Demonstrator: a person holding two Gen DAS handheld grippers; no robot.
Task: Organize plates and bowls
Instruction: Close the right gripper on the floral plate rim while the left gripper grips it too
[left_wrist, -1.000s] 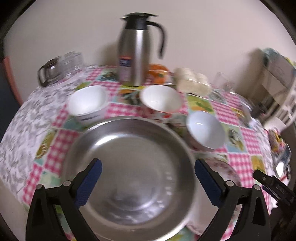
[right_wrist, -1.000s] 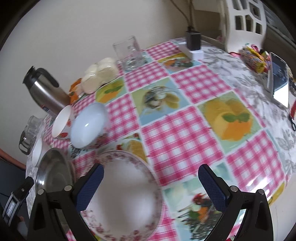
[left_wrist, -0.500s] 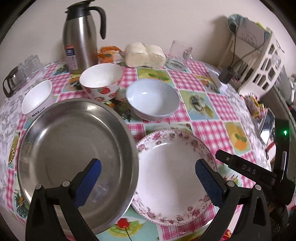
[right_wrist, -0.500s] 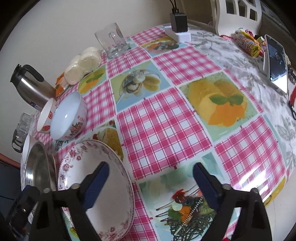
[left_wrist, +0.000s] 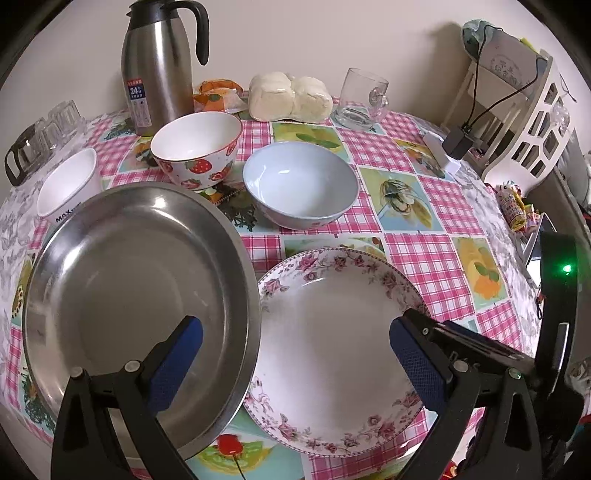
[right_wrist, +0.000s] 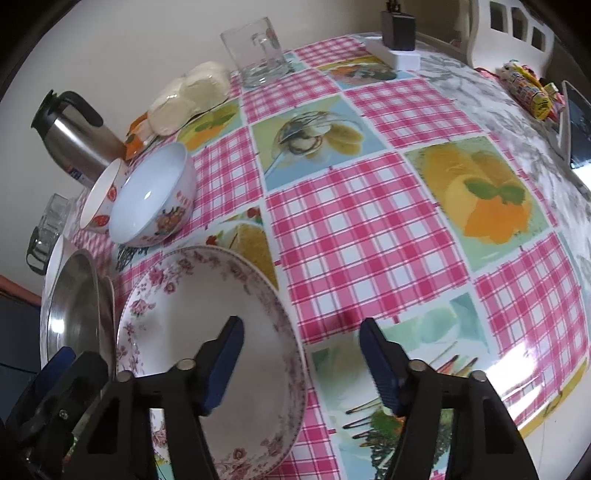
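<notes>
The left tool (left_wrist: 295, 354) hovers with its blue-padded fingers spread wide and gripping nothing, one finger above the round stainless-steel plate (left_wrist: 122, 280), the other above the near rim of the white porcelain plate with a pink rose border (left_wrist: 332, 332). The right tool (right_wrist: 301, 354) is also spread apart and empty; its left finger hangs over the rose plate's inside, its right finger over the table (right_wrist: 369, 221), so the plate's right rim lies between them. Whether either finger touches the plate cannot be told.

The two plates lie side by side at the near edge of the pink-checked, fruit-printed tablecloth, the steel rim overlapping the rose plate's left edge. Behind them stand a pale blue bowl (left_wrist: 301, 184), a white bowl painted with strawberries (left_wrist: 195, 147) just left of it, and a small white cup (left_wrist: 68, 188) beside the steel plate. At the back stand a steel thermos jug with black handle (left_wrist: 159, 66) and a clear glass mug (left_wrist: 364, 99).
</notes>
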